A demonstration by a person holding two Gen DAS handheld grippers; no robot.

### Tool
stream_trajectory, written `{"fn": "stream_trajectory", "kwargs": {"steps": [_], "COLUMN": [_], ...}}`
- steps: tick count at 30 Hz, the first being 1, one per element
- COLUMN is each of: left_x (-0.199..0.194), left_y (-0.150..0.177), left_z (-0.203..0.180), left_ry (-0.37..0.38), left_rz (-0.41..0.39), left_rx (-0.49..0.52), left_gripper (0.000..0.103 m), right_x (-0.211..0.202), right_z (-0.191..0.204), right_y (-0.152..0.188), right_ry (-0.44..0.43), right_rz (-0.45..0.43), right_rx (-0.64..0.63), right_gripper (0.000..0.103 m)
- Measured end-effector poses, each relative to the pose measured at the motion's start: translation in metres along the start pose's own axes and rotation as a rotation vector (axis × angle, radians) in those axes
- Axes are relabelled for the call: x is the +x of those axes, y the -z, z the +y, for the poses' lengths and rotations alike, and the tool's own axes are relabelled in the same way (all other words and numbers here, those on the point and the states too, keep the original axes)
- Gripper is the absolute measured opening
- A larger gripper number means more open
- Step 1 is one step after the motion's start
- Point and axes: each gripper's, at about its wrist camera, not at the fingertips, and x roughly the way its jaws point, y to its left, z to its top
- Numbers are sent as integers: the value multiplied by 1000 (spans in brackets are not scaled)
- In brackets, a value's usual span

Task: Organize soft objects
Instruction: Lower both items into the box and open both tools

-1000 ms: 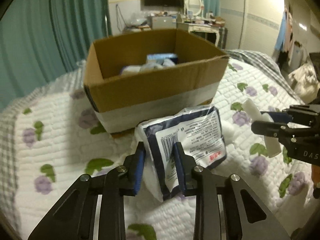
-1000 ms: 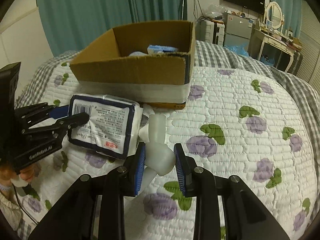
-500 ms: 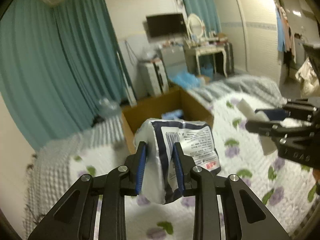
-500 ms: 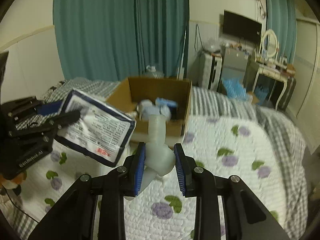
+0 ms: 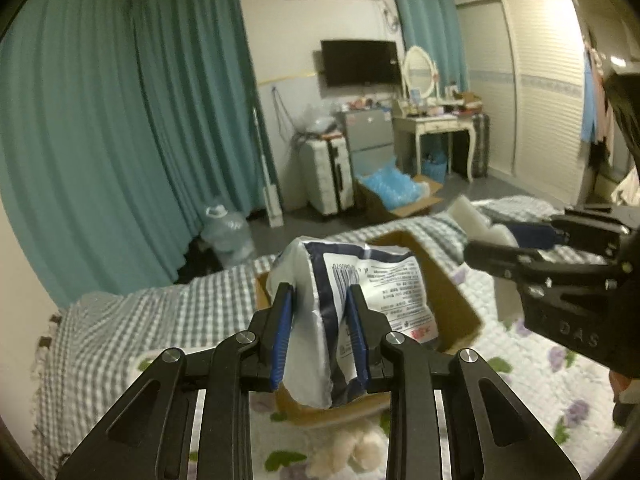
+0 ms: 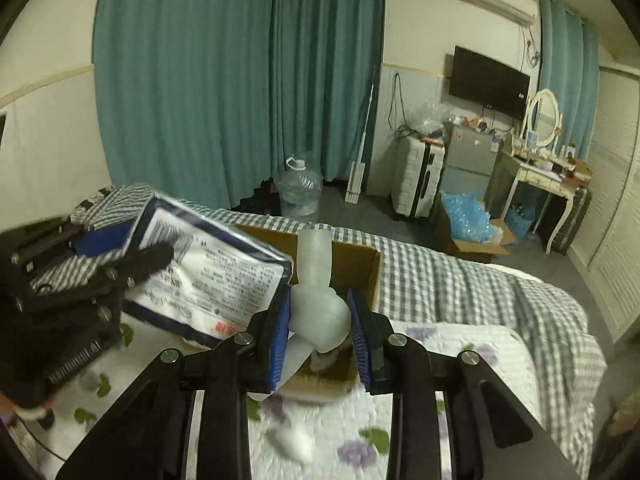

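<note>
My left gripper [image 5: 320, 336] is shut on a white and navy plastic packet [image 5: 360, 292] with printed text and holds it in the air over the open cardboard box [image 5: 452, 300] on the bed. The packet also shows in the right wrist view [image 6: 208, 276]. My right gripper [image 6: 320, 336] is shut on a white foam piece [image 6: 316, 304], lifted above the box [image 6: 360, 260]. The right gripper shows in the left wrist view [image 5: 540, 256] just right of the box, with the foam [image 5: 468, 216] in it.
The bed has a white floral quilt [image 5: 540, 380] and a grey checked sheet [image 5: 160, 320]. A cream plush toy [image 5: 352, 452] lies in front of the box. Another white foam piece [image 6: 294, 442] lies on the quilt. Curtains, a suitcase and a dressing table stand beyond.
Both grippers have risen from the quilt with their objects and moved forward, so they now hang above the box instead of in front of it.
</note>
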Motion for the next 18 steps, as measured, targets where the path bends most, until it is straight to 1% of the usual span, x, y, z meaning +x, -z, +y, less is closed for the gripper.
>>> {"fn": "stream_trajectory", "kwargs": {"steps": [4, 6, 7, 10, 11, 12, 13, 14, 15, 16, 18], "left_x": [45, 66, 69, 78, 80, 82, 82, 80, 79, 76, 68], "left_y": [20, 32, 34, 38, 38, 39, 39, 41, 42, 41, 39], "left_z": [6, 9, 10, 16, 19, 20, 20, 20, 19, 19, 19], "left_ry": [26, 10, 8, 3, -14, -40, -70, -91, -116, -134, -135], "left_rz": [56, 74, 74, 73, 76, 81, 78, 75, 73, 65, 51], "left_rx": [9, 20, 21, -2, -7, 1, 22, 35, 49, 55, 45], "left_gripper": [28, 30, 32, 33, 37, 40, 46, 57, 64, 74, 75], "right_x": [58, 82, 94, 119, 124, 129, 132, 133, 131, 128, 118], "right_z": [-1, -1, -2, -6, -8, -9, -11, -13, -14, -16, -19], "right_y": [-1, 3, 6, 12, 14, 16, 16, 17, 17, 17, 16], "right_ry": [-25, -40, -48, -63, -61, -60, -59, -55, -57, -61, -63], "right_rz": [55, 77, 85, 100, 100, 102, 102, 90, 79, 65, 42], "right_rx": [15, 15, 19, 23, 23, 23, 23, 29, 36, 45, 63], "right_gripper": [28, 28, 28, 30, 31, 33, 37, 54, 70, 72, 72]}}
